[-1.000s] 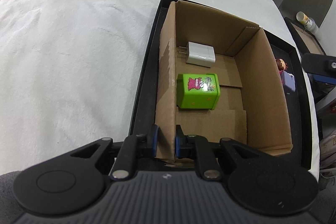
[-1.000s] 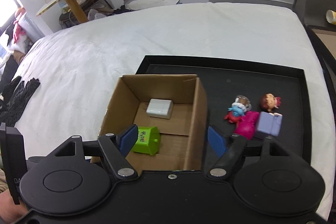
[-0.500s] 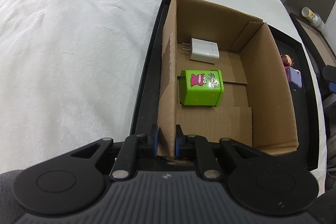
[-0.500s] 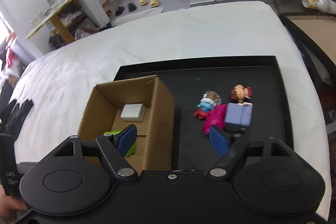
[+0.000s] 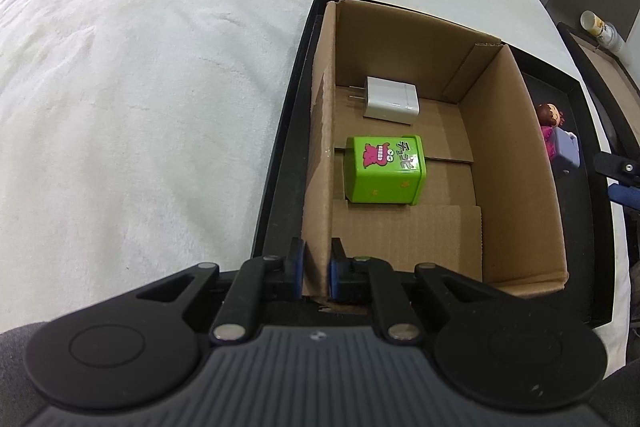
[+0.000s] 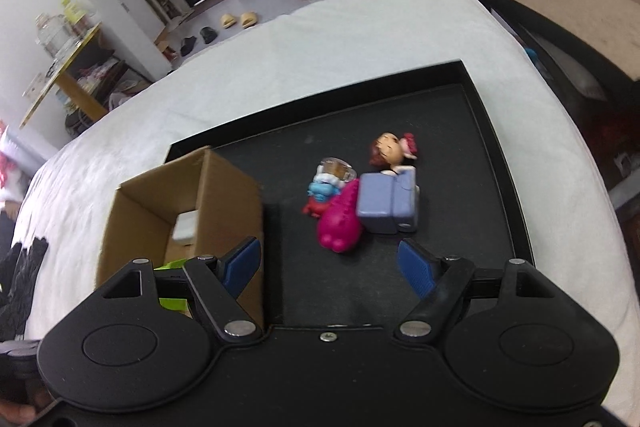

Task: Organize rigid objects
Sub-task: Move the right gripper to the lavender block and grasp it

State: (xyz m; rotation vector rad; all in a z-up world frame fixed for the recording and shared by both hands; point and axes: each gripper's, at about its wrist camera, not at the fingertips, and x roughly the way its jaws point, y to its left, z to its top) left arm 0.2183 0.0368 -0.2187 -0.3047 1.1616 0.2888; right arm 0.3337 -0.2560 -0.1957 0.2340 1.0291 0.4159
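Lived-in home, slippers on floor, cluttered wooden table

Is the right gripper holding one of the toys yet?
No. The right gripper is open and holds nothing, short of the magenta toy on the black tray.

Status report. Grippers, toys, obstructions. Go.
Left gripper shut on cardboard box wall. Right gripper open above toy pile on tray. Nothing in the way.

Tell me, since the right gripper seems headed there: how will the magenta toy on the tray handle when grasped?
The magenta toy looks like glossy moulded plastic, so probably stiff, light and somewhat slippery. It lies against the lavender block, which may shift when it is lifted.
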